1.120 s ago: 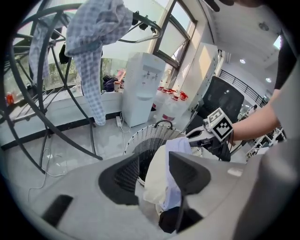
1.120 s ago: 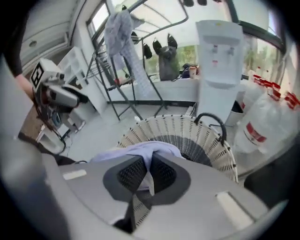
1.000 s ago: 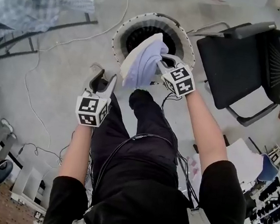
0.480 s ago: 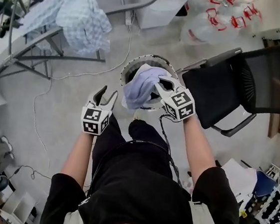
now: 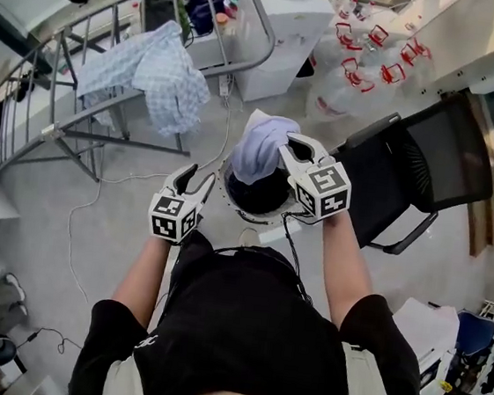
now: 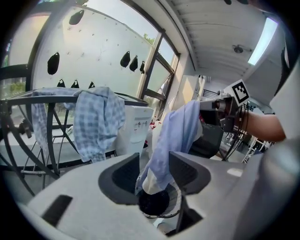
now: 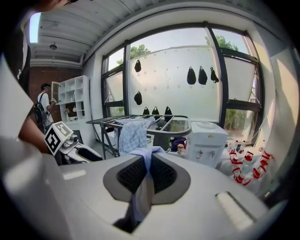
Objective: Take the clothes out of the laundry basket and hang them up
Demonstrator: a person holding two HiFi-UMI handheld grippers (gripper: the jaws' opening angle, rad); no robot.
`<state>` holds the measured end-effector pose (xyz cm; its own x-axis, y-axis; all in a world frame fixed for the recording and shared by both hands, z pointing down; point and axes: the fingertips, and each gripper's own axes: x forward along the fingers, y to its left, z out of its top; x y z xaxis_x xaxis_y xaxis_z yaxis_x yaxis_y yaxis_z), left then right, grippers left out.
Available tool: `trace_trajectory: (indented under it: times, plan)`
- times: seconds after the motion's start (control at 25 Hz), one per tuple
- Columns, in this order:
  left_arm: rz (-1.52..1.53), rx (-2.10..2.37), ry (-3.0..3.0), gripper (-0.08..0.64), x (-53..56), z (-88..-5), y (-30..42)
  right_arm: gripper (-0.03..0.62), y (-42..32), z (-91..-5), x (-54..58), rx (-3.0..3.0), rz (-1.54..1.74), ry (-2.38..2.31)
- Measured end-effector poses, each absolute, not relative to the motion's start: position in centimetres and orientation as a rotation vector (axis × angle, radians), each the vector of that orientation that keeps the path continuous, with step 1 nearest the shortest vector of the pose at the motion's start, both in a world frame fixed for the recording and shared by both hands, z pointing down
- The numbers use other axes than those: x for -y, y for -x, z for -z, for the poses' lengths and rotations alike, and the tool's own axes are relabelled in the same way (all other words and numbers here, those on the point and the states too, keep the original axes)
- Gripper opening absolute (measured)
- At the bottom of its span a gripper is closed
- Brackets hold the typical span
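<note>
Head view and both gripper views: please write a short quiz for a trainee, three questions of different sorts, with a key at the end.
1. True or false: the right tongs are shut on the pale purple garment.
2. What hangs over the drying rack?
A. a checked shirt
B. black trousers
C. a red towel
3. Fill the gap: the left tongs hold nothing, and their jaws stand ____, beside the laundry basket.

Key: 1 true; 2 A; 3 open.
</note>
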<state>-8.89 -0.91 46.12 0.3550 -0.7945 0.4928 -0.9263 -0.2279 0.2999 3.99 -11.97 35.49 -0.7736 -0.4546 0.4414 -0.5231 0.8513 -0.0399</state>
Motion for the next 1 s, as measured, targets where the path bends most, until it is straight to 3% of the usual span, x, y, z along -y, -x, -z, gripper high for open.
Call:
trace_trajectory:
  times: [0.48,1.0]
  plan:
    - [-0.252,1.381,-2.253,0.218,4.0,-41.9,6.3,0.028,-3.7,-22.8,15.1,2.696,-0.075,-0.915]
    - [-0.460,1.224,-2.196,0.252,4.5,-52.0,-0.6,0.028,-3.5,-18.9,12.1,2.723,-0.019,-0.915]
